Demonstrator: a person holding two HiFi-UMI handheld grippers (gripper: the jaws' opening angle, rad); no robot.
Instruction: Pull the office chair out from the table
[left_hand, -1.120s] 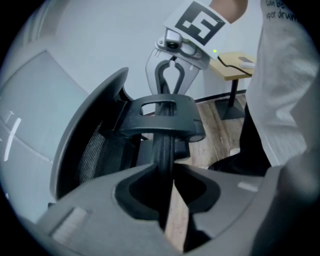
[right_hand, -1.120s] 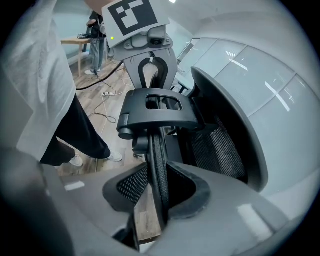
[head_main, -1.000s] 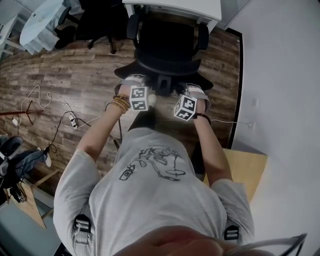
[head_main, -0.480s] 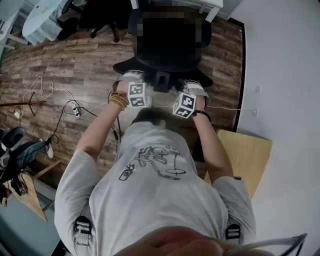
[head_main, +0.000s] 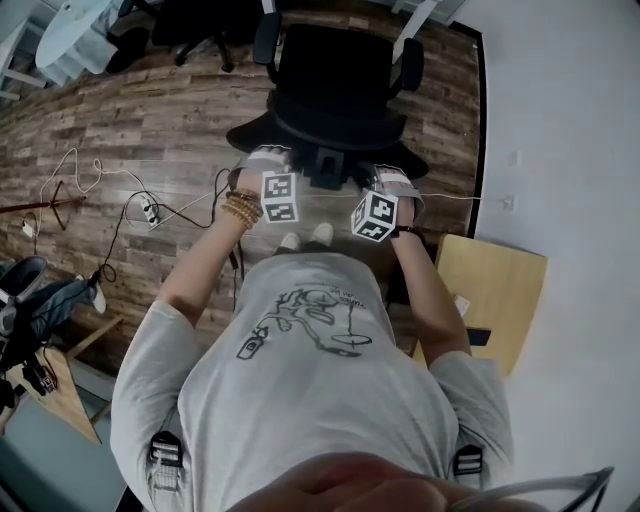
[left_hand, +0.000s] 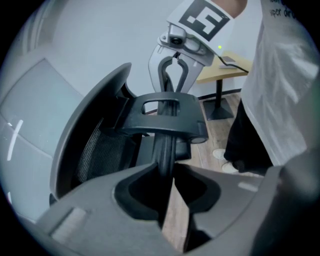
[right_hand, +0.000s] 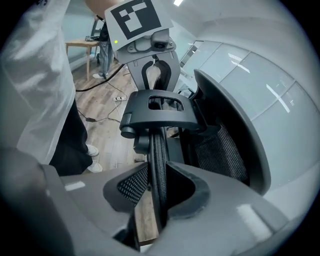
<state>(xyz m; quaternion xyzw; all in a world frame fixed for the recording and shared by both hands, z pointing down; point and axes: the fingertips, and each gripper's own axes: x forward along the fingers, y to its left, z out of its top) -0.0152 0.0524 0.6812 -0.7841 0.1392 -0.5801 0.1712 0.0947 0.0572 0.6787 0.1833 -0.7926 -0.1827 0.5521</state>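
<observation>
The black office chair (head_main: 335, 90) stands on the wood floor with its seat away from me and its backrest top edge toward me. My left gripper (head_main: 262, 165) is shut on the left part of that edge, and my right gripper (head_main: 393, 185) on the right part. In the left gripper view the left gripper (left_hand: 167, 172) pinches the thin backrest rim (left_hand: 165, 145); the headrest bracket (left_hand: 162, 115) and the right gripper (left_hand: 172, 75) lie beyond. In the right gripper view the right gripper (right_hand: 159, 180) clamps the mesh-edged rim (right_hand: 159, 150), with the left gripper (right_hand: 152, 65) opposite.
White table legs (head_main: 412, 20) show at the top edge. A wooden side table (head_main: 495, 290) stands close at the right by the white wall (head_main: 570, 150). Cables and a power strip (head_main: 150, 212) lie on the floor at left. Another chair (head_main: 190, 25) and a round table (head_main: 75, 40) stand far left.
The chair has rolled back with both grippers, away from the white table, whose top has slid out of view at the top. My feet now show under the backrest.
</observation>
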